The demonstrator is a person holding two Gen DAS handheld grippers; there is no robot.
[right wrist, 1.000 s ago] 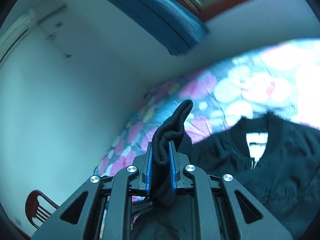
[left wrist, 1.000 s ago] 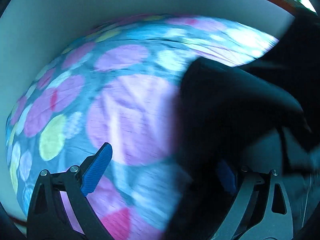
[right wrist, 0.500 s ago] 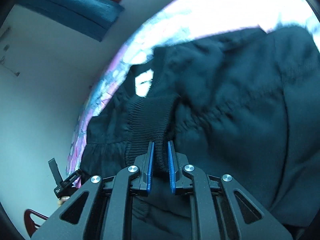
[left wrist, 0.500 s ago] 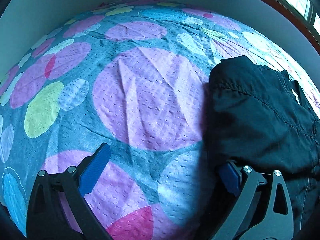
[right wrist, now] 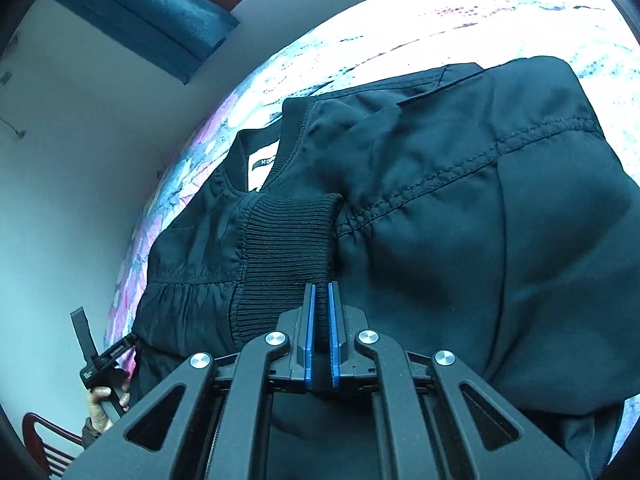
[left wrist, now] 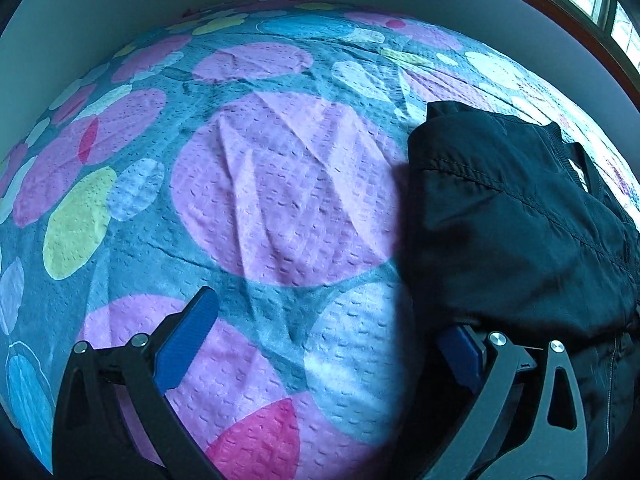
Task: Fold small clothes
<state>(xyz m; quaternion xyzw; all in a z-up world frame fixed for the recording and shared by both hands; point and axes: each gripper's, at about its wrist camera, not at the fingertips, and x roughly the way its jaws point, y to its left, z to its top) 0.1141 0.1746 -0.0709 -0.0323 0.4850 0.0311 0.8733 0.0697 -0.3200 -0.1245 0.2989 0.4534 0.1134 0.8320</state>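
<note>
A small black jacket (right wrist: 460, 208) lies on a bed with a coloured-dot bedspread (left wrist: 272, 200). My right gripper (right wrist: 319, 308) is shut on the ribbed black cuff (right wrist: 292, 236) of a sleeve, which is laid across the jacket's chest near the collar and label (right wrist: 262, 168). In the left wrist view the jacket (left wrist: 512, 216) sits at the right. My left gripper (left wrist: 328, 340) is open and empty, low over the bedspread; its right finger (left wrist: 460, 354) is tucked under the jacket's edge, its left finger (left wrist: 188, 336) is over bare bedspread.
A pale wall runs behind the bed, with a blue curtain (right wrist: 140, 12) and a wood-framed window (left wrist: 580, 20) above. A red-brown chair back (right wrist: 44, 448) stands at the lower left of the right wrist view.
My right gripper has carried the cuff down from the air onto the jacket's chest. The left gripper stays open at the jacket's left edge and has settled, its view no longer blurred.
</note>
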